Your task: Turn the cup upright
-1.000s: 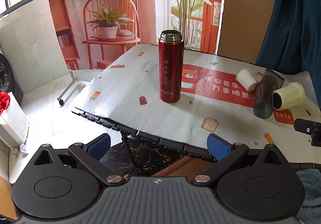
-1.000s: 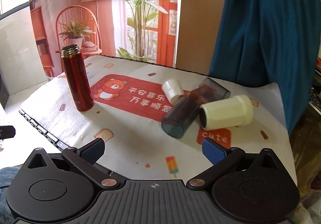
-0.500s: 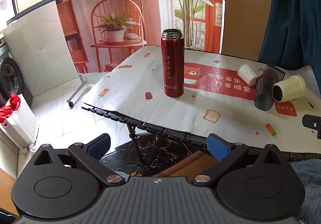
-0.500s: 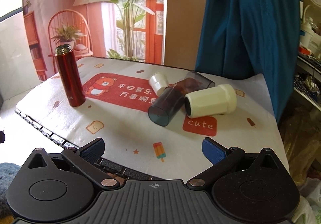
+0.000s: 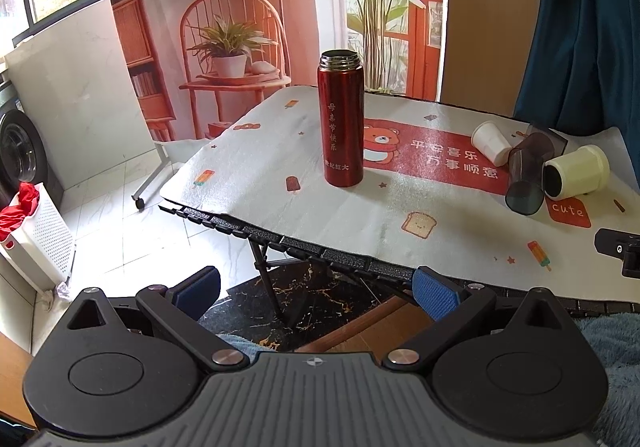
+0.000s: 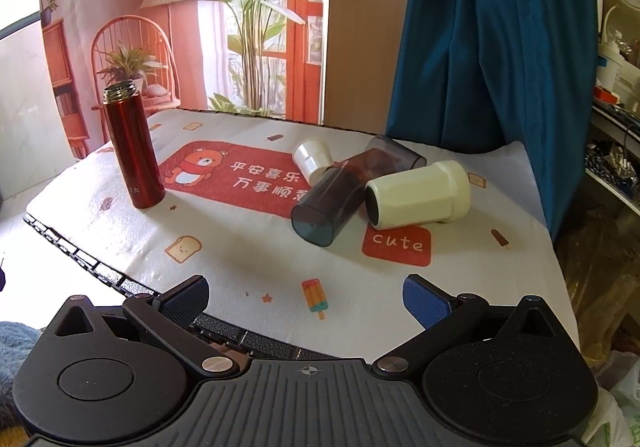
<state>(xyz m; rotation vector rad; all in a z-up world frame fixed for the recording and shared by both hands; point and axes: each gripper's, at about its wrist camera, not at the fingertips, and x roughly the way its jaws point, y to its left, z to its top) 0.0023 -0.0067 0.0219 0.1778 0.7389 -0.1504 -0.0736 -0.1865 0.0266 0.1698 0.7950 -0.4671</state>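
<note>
Three cups lie on their sides on the table's right half: a cream cup, a dark translucent cup and a small white paper cup. They also show in the left wrist view: cream cup, dark cup, paper cup. A red flask stands upright, also seen in the right wrist view. My left gripper is open and empty before the table's front edge. My right gripper is open and empty over the front edge, short of the cups.
The folding table carries a white cloth with a red bear print. A blue curtain hangs behind the right side. A white basket stands on the floor at left. Shelves with clutter are at far right.
Both grippers have drawn back and shifted a little; the table and cups look slightly farther in the views. The cups and flask have not moved. Both jaws stay open.
</note>
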